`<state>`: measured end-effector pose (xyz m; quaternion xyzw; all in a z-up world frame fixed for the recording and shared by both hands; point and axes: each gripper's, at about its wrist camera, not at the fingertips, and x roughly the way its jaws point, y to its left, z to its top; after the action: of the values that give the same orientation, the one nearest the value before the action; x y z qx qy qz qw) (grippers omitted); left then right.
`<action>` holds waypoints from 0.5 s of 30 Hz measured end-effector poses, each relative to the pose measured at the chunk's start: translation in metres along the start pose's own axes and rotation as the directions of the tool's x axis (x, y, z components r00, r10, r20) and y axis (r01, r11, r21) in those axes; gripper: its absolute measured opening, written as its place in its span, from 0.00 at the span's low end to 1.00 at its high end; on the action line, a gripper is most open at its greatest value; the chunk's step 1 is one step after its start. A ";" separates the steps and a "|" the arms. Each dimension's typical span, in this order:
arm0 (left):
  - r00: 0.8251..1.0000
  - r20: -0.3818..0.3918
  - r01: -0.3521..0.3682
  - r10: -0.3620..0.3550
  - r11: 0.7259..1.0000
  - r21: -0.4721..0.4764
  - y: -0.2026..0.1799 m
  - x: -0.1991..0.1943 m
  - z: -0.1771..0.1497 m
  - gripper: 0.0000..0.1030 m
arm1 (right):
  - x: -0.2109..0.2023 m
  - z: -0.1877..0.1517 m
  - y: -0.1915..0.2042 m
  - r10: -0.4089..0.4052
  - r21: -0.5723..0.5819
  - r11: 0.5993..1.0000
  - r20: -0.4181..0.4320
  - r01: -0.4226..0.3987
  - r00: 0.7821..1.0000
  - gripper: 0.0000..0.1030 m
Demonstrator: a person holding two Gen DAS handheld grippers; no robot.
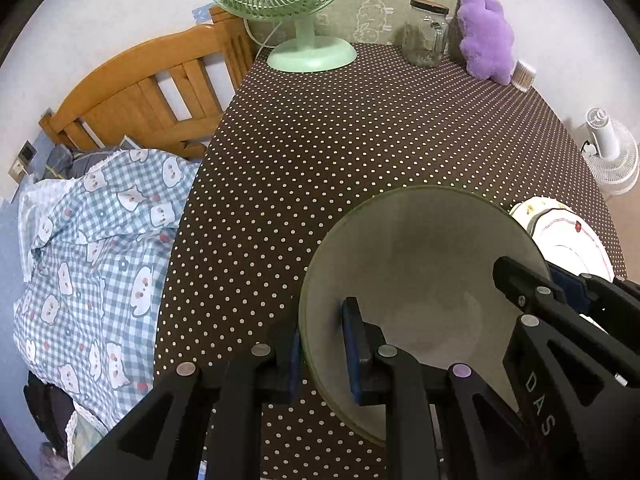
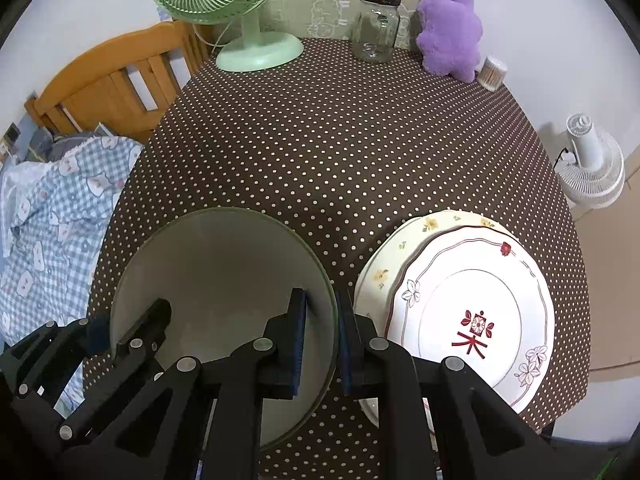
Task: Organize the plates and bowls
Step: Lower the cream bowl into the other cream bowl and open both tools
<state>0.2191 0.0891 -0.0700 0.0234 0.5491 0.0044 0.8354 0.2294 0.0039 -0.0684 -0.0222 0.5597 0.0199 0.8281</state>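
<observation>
A pale green bowl (image 1: 420,264) (image 2: 216,264) is over the near part of the dotted table. My left gripper (image 1: 324,344) is shut on its left rim, one pad inside and one outside. My right gripper (image 2: 322,340) is shut on its right rim; it also shows in the left wrist view (image 1: 532,280). The left gripper shows in the right wrist view (image 2: 120,328) at the bowl's left rim. To the bowl's right, a white plate with red flower marks (image 2: 476,312) lies on a cream flowered plate (image 2: 400,248); both show at the left wrist view's right edge (image 1: 568,240).
The brown polka-dot tablecloth (image 2: 340,140) covers the table. At the back stand a green desk fan (image 2: 240,8), a glass jar (image 2: 376,28), a purple plush toy (image 2: 450,28) and a cotton-swab tub (image 2: 493,72). A wooden bed with a checked quilt (image 1: 92,232) is left; a white fan (image 2: 592,164) right.
</observation>
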 end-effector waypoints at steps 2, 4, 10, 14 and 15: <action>1.000 0.001 -0.001 0.001 1.000 0.000 0.001 0.000 -0.001 0.15 | 0.001 -0.001 -0.001 0.001 -0.003 1.000 -0.001 -0.001 1.000 0.18; 1.000 0.002 -0.001 0.001 1.000 -0.003 0.002 -0.001 -0.001 0.15 | 0.002 -0.001 -0.002 0.006 -0.006 1.000 -0.005 -0.006 1.000 0.18; 0.998 -0.028 0.059 -0.061 0.997 -0.047 0.009 0.000 0.000 0.30 | 0.001 0.001 -0.005 0.070 -0.008 0.997 -0.025 -0.070 0.997 0.21; 0.996 0.006 0.089 -0.089 0.996 -0.007 0.003 -0.007 0.001 0.55 | -0.002 0.003 -0.007 0.085 -0.023 0.996 -0.018 -0.086 0.996 0.23; 0.996 0.018 0.087 -0.087 0.996 0.004 0.000 -0.008 0.001 0.63 | -0.003 0.004 -0.007 0.102 -0.030 0.994 -0.021 -0.102 0.995 0.29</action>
<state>0.2170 0.0891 -0.0617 0.0009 0.5419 -0.0332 0.8398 0.2322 -0.0029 -0.0643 -0.0067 0.5676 0.0707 0.8202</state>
